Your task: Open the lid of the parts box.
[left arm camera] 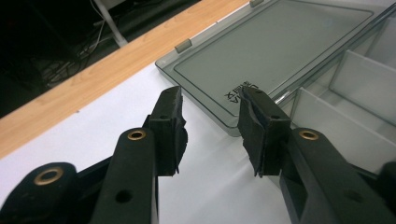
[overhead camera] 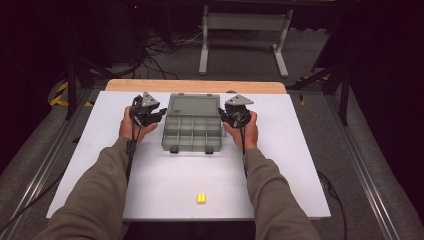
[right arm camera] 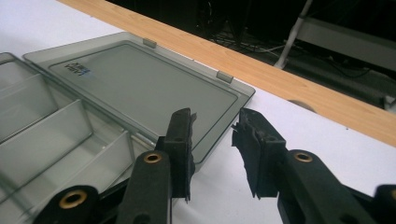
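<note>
A grey see-through compartment box (overhead camera: 192, 132) lies open in the middle of the white table top (overhead camera: 165, 185). Its lid (overhead camera: 194, 104) is folded flat toward the far side. My left gripper (overhead camera: 160, 115) sits at the box's left edge, jaws apart, nothing between the pads. In the left gripper view the left gripper (left arm camera: 210, 100) points at the lid's (left arm camera: 280, 42) near corner, with dividers (left arm camera: 359, 79) to the right. My right gripper (overhead camera: 222, 116) is at the box's right edge. The right gripper (right arm camera: 215, 121) stands open over the lid's (right arm camera: 140, 79) corner, empty.
A small yellow piece (overhead camera: 201, 198) lies near the table's front edge. A wooden strip (overhead camera: 195, 86) runs along the far edge. Beyond it, on the floor, stand a white metal frame (overhead camera: 245, 22) and cables.
</note>
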{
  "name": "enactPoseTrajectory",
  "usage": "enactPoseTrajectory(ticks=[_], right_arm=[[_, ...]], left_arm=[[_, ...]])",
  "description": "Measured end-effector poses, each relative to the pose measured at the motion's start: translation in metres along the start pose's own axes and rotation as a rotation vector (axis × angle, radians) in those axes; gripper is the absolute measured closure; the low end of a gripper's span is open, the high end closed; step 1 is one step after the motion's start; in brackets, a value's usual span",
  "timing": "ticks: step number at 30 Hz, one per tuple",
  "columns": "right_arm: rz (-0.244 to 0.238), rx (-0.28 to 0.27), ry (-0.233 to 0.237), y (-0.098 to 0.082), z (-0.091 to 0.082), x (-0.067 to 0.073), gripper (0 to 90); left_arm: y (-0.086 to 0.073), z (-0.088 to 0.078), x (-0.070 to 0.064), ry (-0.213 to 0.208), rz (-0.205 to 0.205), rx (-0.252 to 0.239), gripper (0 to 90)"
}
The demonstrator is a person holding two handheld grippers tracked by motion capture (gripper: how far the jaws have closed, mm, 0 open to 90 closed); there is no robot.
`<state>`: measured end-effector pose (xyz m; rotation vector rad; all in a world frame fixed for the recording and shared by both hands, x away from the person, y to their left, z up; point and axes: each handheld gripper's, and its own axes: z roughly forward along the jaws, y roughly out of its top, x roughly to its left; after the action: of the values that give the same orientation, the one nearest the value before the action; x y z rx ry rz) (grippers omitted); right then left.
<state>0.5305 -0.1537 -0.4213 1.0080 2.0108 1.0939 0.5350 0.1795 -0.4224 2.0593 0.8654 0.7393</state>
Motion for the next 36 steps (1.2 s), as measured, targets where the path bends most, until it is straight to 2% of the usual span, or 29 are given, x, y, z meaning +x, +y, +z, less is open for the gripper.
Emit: enactPoseTrajectory(ticks=[6,8,12,13,17,22,30,36], right_arm=[[-0.019,-0.017,0.027,0.001,-0.013,0.002,65.2],[-0.043,-0.027,0.042,0.003,-0.021,0.005,65.0],[-0.078,-0.028,0.057,0.003,-0.029,0.008,63.2],[-0.087,-0.039,0.071,0.004,-0.036,0.009,62.9],[-0.092,-0.055,0.087,0.004,-0.045,0.01,62.3],[-0.119,-0.057,0.109,0.003,-0.055,0.012,61.4],[-0.146,-0.079,0.135,-0.001,-0.073,0.015,59.9],[-0.157,-0.1,0.146,-0.005,-0.086,0.016,58.6]], left_arm=[[0.003,-0.015,-0.001,0.001,0.04,-0.011,58.8],[0.003,-0.019,-0.003,-0.003,0.052,-0.013,58.1],[0.004,-0.031,-0.007,-0.02,0.078,-0.041,57.5],[0.004,-0.033,-0.008,-0.02,0.089,-0.045,56.8],[0.005,-0.044,-0.012,-0.033,0.109,-0.066,56.1],[0.005,-0.059,-0.02,-0.057,0.158,-0.093,54.6],[0.001,-0.075,-0.029,-0.084,0.194,-0.116,51.9],[-0.004,-0.084,-0.033,-0.094,0.197,-0.133,49.7]])
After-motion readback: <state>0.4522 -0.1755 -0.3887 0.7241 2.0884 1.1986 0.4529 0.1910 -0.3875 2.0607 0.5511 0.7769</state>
